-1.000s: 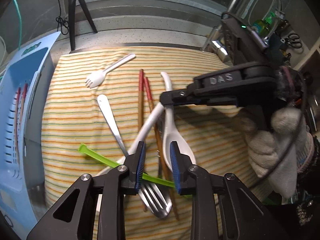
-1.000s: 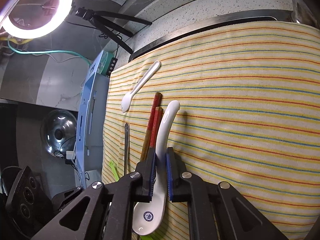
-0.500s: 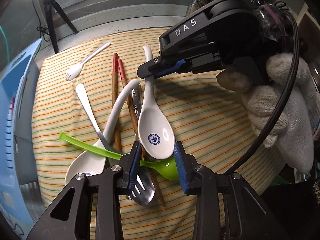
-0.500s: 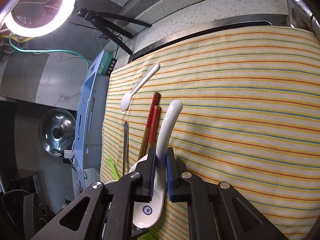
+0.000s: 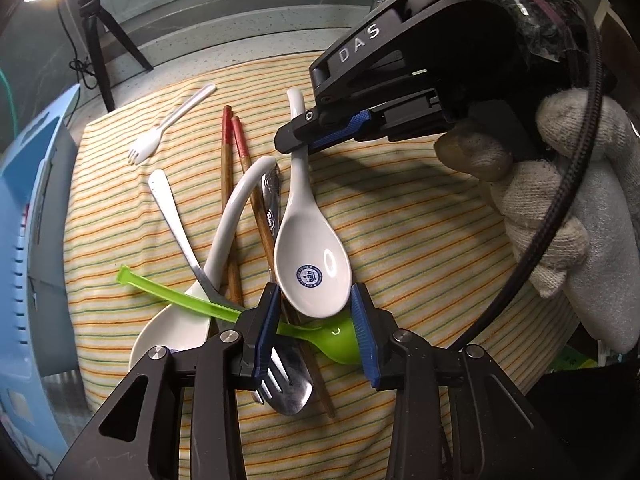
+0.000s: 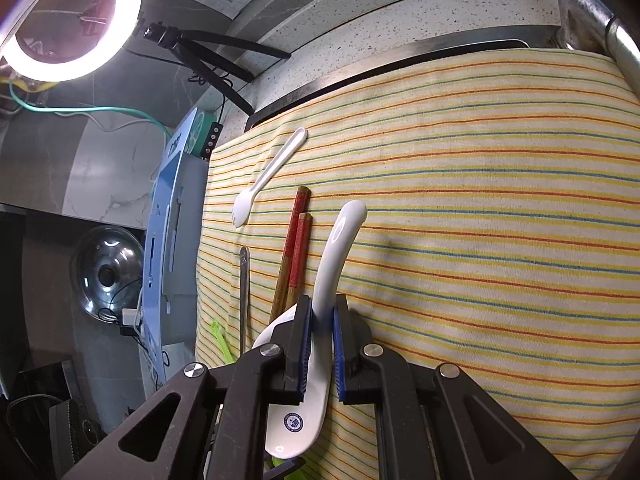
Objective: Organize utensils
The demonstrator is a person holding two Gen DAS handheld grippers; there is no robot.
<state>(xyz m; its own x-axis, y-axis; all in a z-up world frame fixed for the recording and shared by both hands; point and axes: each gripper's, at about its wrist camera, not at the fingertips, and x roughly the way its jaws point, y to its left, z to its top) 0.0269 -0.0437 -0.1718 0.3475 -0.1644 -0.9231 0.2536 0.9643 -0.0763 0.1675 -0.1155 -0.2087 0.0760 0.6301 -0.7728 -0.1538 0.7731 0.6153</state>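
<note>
My right gripper (image 6: 319, 344) is clamped on the handle of a white soup spoon (image 5: 310, 256), pads pressed against both sides of the neck, and a gloved hand (image 5: 568, 216) carries it. That spoon is my landmark: its bowl, with a blue round mark inside, sits at the near end of the pile on the striped cloth (image 6: 480, 200).

My left gripper (image 5: 316, 328) has its jaws opening, and they stand either side of the spoon's bowl rim without pressing on it. Under the bowl lies a green plastic spoon (image 5: 340, 336), its handle running out to the left. A metal fork (image 5: 286, 384) lies below the bowl too, its tines just under my left pad.

Left of the soup spoon's handle lie two chopsticks (image 5: 236, 168) with red tops, side by side. A second white spoon (image 5: 224, 240) crosses over them, its bowl down at the near left. Further left lies a metal handle (image 5: 176, 224); I cannot tell which utensil it belongs to. Beyond that, well apart from the pile, lies a small white plastic fork (image 5: 168, 128). A blue rack (image 5: 32, 208) stands past the cloth's left edge.
</note>
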